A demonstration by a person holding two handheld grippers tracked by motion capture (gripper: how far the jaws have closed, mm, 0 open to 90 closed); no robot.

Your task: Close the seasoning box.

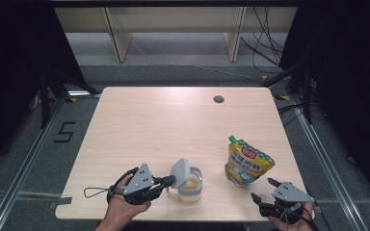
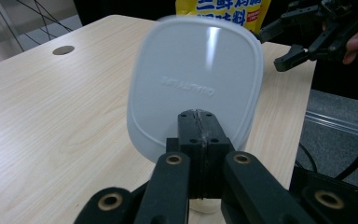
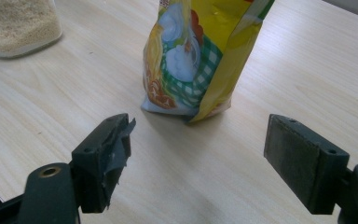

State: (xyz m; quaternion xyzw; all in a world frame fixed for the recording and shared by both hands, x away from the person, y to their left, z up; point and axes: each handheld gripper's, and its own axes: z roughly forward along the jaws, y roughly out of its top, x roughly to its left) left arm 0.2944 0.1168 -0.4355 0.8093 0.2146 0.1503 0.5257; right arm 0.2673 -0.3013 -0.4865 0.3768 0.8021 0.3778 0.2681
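Note:
A clear plastic jar (image 1: 191, 185) with pale grains inside stands near the table's front edge, its mouth uncovered. My left gripper (image 1: 172, 181) is shut on the rim of the jar's grey-white lid (image 1: 180, 173), holding it tilted up just left of the jar. The lid (image 2: 196, 79) looms large above the closed jaws in the left gripper view. A yellow seasoning pouch (image 1: 247, 162) with a green spout stands to the right. My right gripper (image 1: 261, 189) stays open and empty just in front of the pouch (image 3: 200, 56).
A round cable hole (image 1: 218, 99) sits near the table's far edge. The table's right edge (image 1: 289, 144) runs close to my right hand. Wooden shelf legs and cables lie on the floor beyond the table.

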